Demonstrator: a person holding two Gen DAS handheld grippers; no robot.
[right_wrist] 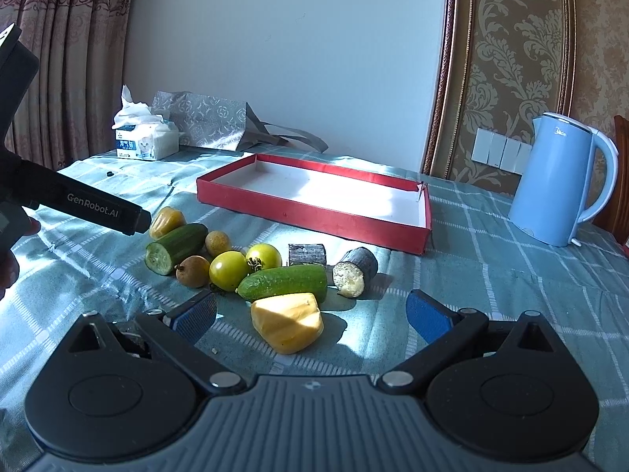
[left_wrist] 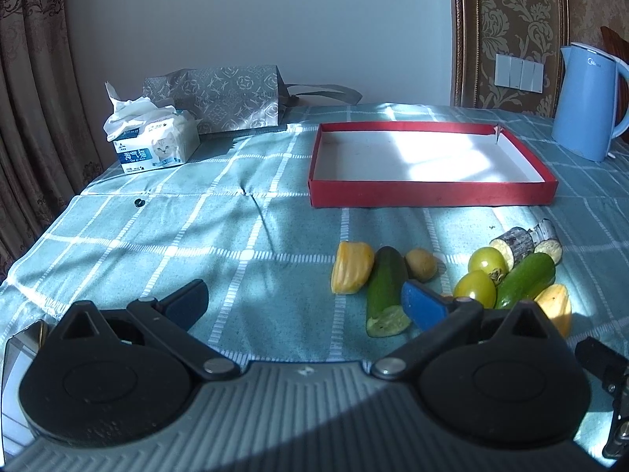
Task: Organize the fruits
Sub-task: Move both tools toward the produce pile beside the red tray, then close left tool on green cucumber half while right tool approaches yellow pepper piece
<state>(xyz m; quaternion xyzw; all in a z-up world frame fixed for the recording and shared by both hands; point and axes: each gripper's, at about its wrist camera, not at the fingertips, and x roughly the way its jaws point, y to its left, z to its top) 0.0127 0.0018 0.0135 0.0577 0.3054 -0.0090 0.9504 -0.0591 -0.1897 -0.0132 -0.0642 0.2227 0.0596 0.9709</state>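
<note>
Your right gripper [right_wrist: 310, 310] hovered with jaws spread wide around the yellow fruit piece [right_wrist: 287, 321] on the checked cloth, the red tray [right_wrist: 314, 212] waiting empty beyond; your left gripper [left_wrist: 304, 303] likewise gaped, holding nothing. Best to close gently across its flanks.

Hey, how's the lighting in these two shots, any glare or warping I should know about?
Left wrist view: sunlight washes out the red tray's white floor; the curtain edges bow from fisheye. Right wrist view: hard sun and shadow bands cross the tablecloth and the near yellow fruit piece; focus is sharp.
</note>
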